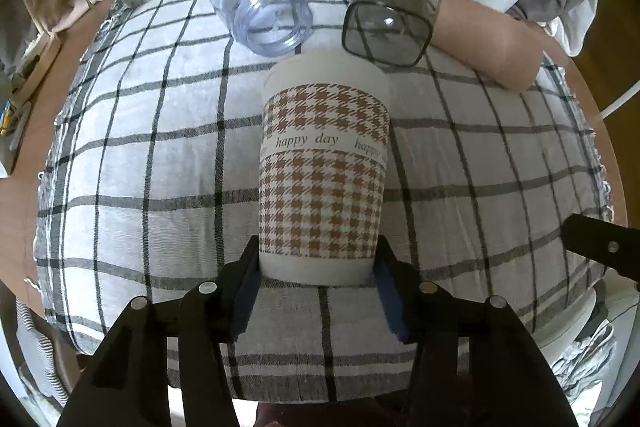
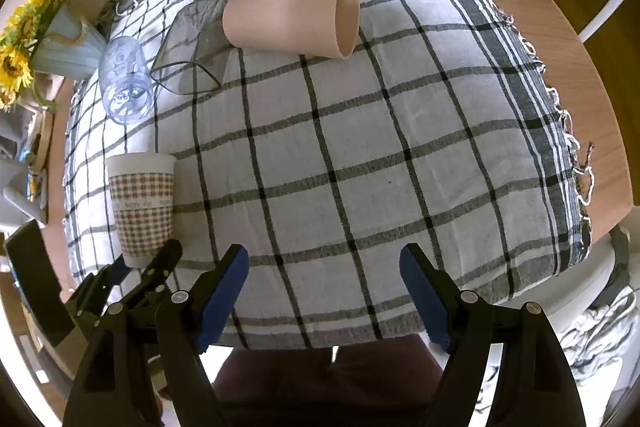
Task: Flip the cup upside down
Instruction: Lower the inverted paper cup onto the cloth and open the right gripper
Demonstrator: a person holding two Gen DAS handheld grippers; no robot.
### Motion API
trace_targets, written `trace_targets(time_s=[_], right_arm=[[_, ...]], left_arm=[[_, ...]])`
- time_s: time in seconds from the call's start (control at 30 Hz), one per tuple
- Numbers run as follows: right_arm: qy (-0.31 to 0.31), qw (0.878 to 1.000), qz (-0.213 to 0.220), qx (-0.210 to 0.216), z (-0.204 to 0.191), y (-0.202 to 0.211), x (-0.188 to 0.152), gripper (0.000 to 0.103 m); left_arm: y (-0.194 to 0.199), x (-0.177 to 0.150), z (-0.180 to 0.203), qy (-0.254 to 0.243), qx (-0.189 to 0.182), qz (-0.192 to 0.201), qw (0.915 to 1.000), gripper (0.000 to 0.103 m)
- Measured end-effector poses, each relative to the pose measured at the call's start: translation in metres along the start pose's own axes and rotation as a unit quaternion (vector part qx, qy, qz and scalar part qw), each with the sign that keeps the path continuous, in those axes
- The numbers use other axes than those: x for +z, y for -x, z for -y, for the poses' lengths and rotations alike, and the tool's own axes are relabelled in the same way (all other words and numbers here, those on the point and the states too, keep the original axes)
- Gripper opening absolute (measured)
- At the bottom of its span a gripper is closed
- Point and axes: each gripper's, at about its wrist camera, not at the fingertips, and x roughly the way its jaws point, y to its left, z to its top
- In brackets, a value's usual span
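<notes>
So the paper cup (image 1: 324, 163) with the brown houndstooth print and the "happy day" band is standing dead centre in the left wrist view, and low on the left side of the right wrist view, on the checked cloth (image 2: 360, 147). It looks wider at the top than at the base, so I'd guess it's upright, though I can't see into the mouth from here. The left gripper (image 1: 318, 279) has its blue pads either side of the plain white base band, right up against the wall; looks like it's pinching it, but how hard I can't tell. My take: thin paper, super light, probably empty, so it'll crush or go oval if you squeeze much, and the smooth wall can slide on the pads. The base is the stiffest part since the bottom disc braces it, so holding low makes sense, and a gentle grip should do for the turn-over. The right gripper (image 2: 324, 291) is wide apart with nothing between its fingers, hanging over bare cloth near the bottom of its own frame. Other stuff, all on its side in the upper part of the frames: a clear ribbed plastic jar (image 1: 260, 13), a smoky square-mouthed glass (image 1: 386, 27), and a matte pink tumbler (image 2: 292, 17).
</notes>
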Motion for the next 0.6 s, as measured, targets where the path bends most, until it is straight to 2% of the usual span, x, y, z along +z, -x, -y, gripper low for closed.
trace_targets(time_s=[0.3, 0.6], right_arm=[[-0.001, 1.000, 0.004, 0.021, 0.003, 0.001, 0.002, 0.078], [-0.007, 0.999, 0.015, 0.036, 0.005, 0.007, 0.009, 0.078]], left_arm=[[0.027, 0.004, 0.003, 0.001, -0.011, 0.012, 0.9999, 0.052], [0.032, 0.022, 0.012, -0.009, -0.009, 0.026, 0.9996, 0.052]])
